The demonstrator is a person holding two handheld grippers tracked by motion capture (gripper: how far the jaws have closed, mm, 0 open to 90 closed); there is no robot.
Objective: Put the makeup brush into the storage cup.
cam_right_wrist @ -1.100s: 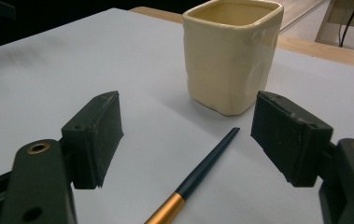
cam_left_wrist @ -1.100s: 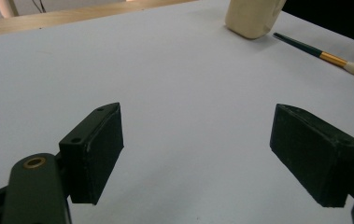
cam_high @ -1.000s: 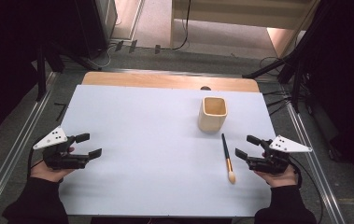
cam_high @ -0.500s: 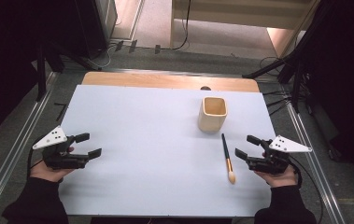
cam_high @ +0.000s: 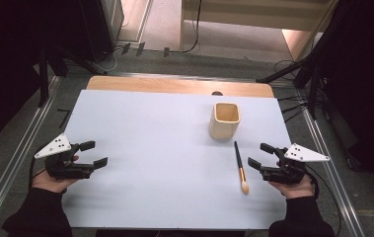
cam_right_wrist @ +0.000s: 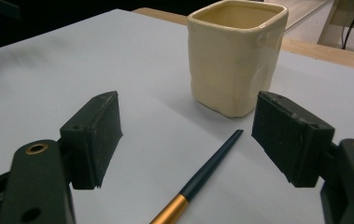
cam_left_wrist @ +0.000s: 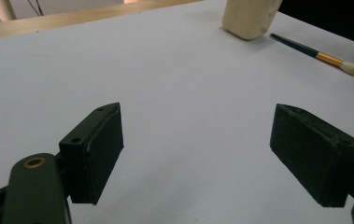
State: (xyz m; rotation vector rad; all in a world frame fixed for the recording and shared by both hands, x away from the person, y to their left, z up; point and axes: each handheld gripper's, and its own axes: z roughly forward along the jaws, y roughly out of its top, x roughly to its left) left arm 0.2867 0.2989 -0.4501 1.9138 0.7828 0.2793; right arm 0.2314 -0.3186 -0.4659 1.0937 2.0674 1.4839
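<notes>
Nothing moved since earlier; both grippers, left (cam_high: 92,154) and right (cam_high: 258,155), wide open, empty; dark-handled gold-ferruled brush (cam_high: 240,167) lay at 6 o'clock of cream square ceramic cup (cam_high: 224,120).

A white sheet (cam_high: 155,148) covers most of the bench (cam_high: 174,85), whose bare wooden edge shows as a strip along the far side, upper middle of the frame. Metal rails (cam_high: 17,158) run down both sides over a grey floor (cam_high: 160,29). Black cables (cam_high: 194,44) trail across the floor at the top centre. A pale wooden piece of furniture (cam_high: 253,15) stands at the upper right, lit warmly. The far left and right of the frame lie in deep shadow, with dark stand legs (cam_high: 308,74) at right.
</notes>
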